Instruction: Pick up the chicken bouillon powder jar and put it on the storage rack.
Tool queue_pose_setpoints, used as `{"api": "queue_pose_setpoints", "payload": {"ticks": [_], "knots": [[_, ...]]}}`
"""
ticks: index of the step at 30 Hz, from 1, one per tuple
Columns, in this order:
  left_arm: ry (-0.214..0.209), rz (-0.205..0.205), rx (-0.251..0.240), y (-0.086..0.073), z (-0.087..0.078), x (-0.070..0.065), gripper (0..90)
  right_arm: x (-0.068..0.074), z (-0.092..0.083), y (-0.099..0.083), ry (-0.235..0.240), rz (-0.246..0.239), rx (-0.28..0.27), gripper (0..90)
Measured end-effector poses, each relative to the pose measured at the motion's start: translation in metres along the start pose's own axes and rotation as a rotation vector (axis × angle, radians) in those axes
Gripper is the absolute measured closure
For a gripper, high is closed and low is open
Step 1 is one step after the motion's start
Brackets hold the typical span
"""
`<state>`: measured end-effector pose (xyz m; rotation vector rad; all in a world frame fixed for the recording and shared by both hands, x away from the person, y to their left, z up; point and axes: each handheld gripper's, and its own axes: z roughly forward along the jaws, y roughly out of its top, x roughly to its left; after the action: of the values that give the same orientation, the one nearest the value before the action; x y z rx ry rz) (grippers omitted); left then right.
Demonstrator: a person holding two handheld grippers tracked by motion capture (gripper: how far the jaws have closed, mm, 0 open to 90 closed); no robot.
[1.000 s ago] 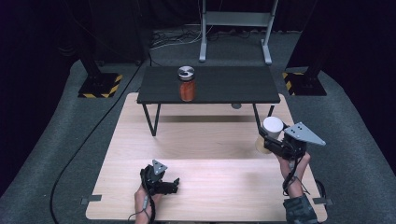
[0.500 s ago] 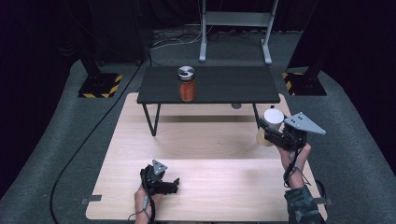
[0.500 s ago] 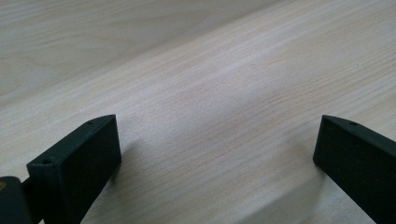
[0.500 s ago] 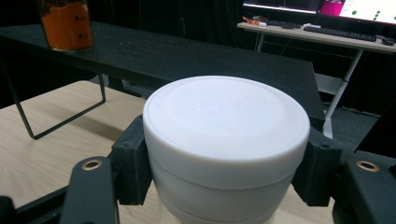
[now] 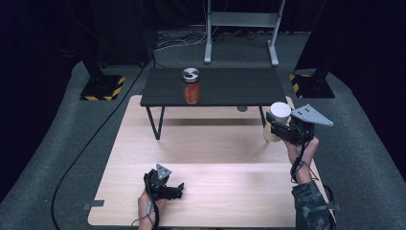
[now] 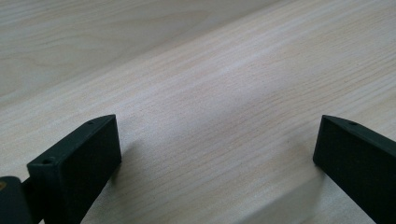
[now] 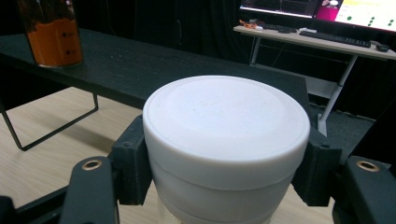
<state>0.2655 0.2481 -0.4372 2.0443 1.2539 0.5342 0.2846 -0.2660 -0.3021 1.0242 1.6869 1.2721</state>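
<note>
The right gripper (image 5: 274, 128) is clamping its fingers (image 7: 133, 161) on a white-lidded jar (image 7: 226, 140), holding it upright in the air just off the black desk's (image 5: 225, 88) right front corner. The desk is lying ahead and to the left. The left gripper (image 5: 178, 189) is resting wide open and empty on the wooden floor board (image 6: 210, 93).

Matt white plastic lid (image 7: 226, 119); pale wood-grain board (image 6: 224, 93); matt black table (image 7: 140, 65).

A low black table (image 5: 230, 86) stands on a pale wooden platform (image 5: 210, 191) over grey carpet (image 5: 62, 158).
</note>
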Motion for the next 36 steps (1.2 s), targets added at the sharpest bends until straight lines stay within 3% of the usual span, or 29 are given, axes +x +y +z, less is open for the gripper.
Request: {"api": "queue_pose_setpoints", "payload": {"ticks": [15, 36], "knots": [[-0.002, 0.003, 0.003, 0.001, 0.0, 0.001, 0.4, -0.001, 0.009, 0.025, 0.003, -0.016, -0.006, 33.0], [-0.003, 0.002, 0.003, 0.001, 0.0, 0.001, 0.5, -0.001, 0.023, 0.045, 0.015, -0.025, 0.003, 33.0]]}}
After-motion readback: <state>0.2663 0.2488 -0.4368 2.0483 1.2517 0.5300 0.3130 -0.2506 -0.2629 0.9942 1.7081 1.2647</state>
